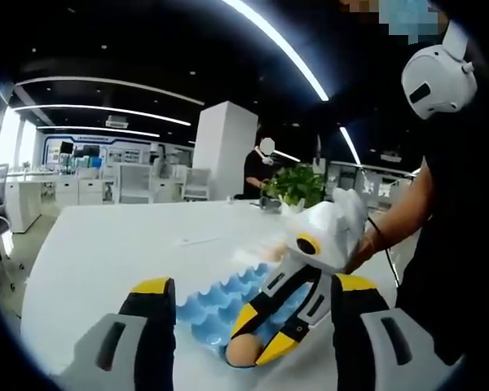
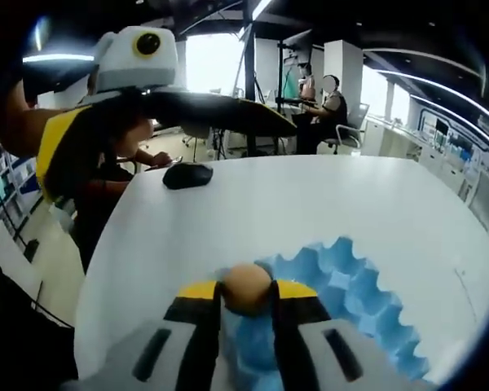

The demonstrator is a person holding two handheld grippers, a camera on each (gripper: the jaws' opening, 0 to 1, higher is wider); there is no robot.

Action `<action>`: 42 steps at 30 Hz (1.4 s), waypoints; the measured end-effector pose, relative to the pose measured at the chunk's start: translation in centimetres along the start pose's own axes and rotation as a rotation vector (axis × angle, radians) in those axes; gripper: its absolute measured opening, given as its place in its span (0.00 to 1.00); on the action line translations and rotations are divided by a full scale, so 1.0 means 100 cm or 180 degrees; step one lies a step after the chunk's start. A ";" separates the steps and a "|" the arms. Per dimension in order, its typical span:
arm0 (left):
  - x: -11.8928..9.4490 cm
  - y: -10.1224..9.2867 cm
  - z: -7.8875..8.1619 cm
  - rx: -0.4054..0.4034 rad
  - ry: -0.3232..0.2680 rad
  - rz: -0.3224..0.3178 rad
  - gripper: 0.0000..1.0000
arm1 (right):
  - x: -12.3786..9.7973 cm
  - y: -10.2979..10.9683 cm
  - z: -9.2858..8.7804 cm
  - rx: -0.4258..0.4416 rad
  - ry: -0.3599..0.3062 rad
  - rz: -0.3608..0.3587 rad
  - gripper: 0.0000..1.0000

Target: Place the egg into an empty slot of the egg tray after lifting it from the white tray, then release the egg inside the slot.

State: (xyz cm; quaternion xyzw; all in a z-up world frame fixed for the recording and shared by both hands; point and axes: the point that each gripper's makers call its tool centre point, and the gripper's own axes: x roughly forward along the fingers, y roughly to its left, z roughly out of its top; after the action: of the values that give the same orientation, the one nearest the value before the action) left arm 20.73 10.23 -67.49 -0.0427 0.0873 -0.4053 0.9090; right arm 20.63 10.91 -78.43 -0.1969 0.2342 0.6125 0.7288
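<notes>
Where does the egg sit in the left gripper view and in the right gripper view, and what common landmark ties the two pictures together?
Left gripper view: the egg is low and central, held between the jaws of the right gripper reaching in from the right.
Right gripper view: the egg is bottom centre, clamped between that view's own jaws.
Shared landmark: the blue egg tray on the white table, directly beneath the egg.

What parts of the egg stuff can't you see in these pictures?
- Left gripper view: the right gripper covers much of the blue egg tray.
- Right gripper view: the egg and that gripper hide the slot beneath.
- Right gripper view: the tray's near end is cut off at the bottom edge.
</notes>
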 end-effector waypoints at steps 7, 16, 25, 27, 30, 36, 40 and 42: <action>0.001 -0.002 0.000 0.0000 0.0010 -0.0002 0.79 | -0.002 0.000 -0.001 -0.0021 -0.0011 0.0002 0.24; 0.001 -0.004 0.003 0.0023 0.0003 -0.0015 0.79 | -0.005 0.000 -0.002 -0.0013 -0.0029 -0.0017 0.23; 0.004 -0.009 0.005 0.0050 0.0005 -0.0041 0.78 | -0.032 -0.005 0.002 0.0093 -0.0218 -0.0150 0.23; 0.005 -0.010 0.005 0.0061 0.0014 -0.0052 0.78 | -0.038 -0.009 -0.002 0.0123 -0.0213 -0.0211 0.23; 0.007 -0.011 0.006 0.0073 0.0021 -0.0071 0.78 | -0.045 -0.014 -0.010 0.0205 -0.0215 -0.0278 0.22; 0.012 -0.016 0.008 0.0085 0.0022 -0.0114 0.77 | -0.058 -0.018 -0.018 0.0304 -0.0223 -0.0369 0.22; 0.013 -0.018 0.008 0.0096 0.0019 -0.0132 0.77 | -0.067 -0.022 -0.024 0.0325 -0.0210 -0.0435 0.22; 0.013 -0.018 0.008 0.0105 0.0023 -0.0129 0.77 | -0.070 -0.023 -0.025 0.0355 -0.0219 -0.0453 0.22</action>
State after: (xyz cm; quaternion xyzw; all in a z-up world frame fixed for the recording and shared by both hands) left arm 20.42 8.03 -66.58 -0.0280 0.0831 -0.4252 0.9008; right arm 21.67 3.46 -76.42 -0.1511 0.2282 0.5516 0.7879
